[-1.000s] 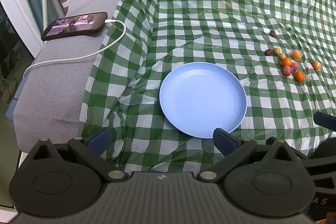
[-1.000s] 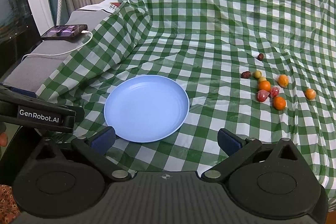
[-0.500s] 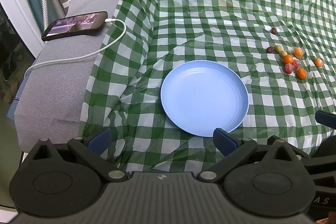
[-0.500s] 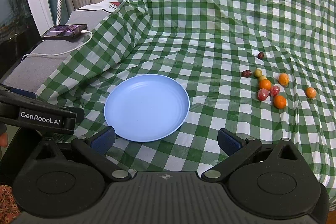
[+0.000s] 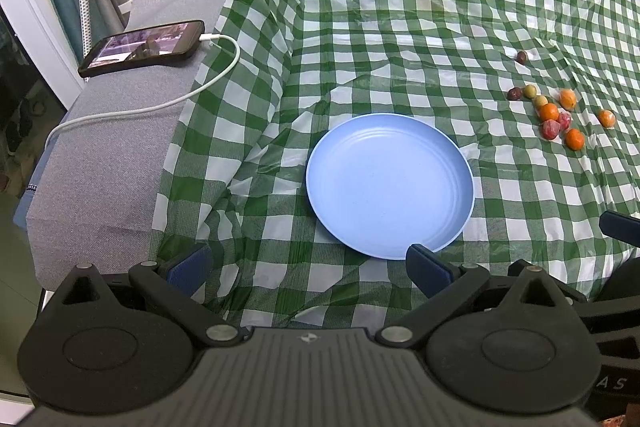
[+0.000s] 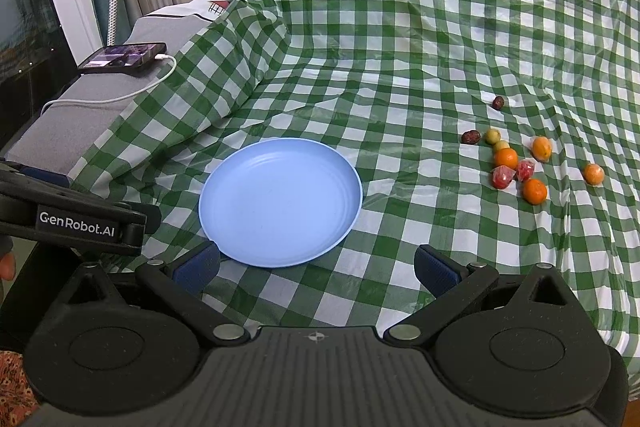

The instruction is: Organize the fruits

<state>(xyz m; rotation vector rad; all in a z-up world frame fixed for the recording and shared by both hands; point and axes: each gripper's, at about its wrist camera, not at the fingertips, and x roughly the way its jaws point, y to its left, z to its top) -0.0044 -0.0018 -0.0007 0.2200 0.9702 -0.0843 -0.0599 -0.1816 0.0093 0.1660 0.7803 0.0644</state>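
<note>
A green-and-white checked cloth (image 6: 400,27) drapes the whole surface, its folds hiding what lies under it, and the empty blue plate (image 6: 280,201) sits flat near the front edge with a phone (image 6: 124,55) on its white cable (image 6: 120,98) well off to the plate's left. Well apart to the plate's right lies the fruit cluster (image 6: 516,163): round oranges, two red wrapped pieces too small to identify, and dark oval ones whose long axis is hard to judge. The left hand-held gripper (image 5: 308,263) and the right hand-held gripper (image 6: 316,265) hover just in front of the plate, both spread wide and holding nothing.
</note>
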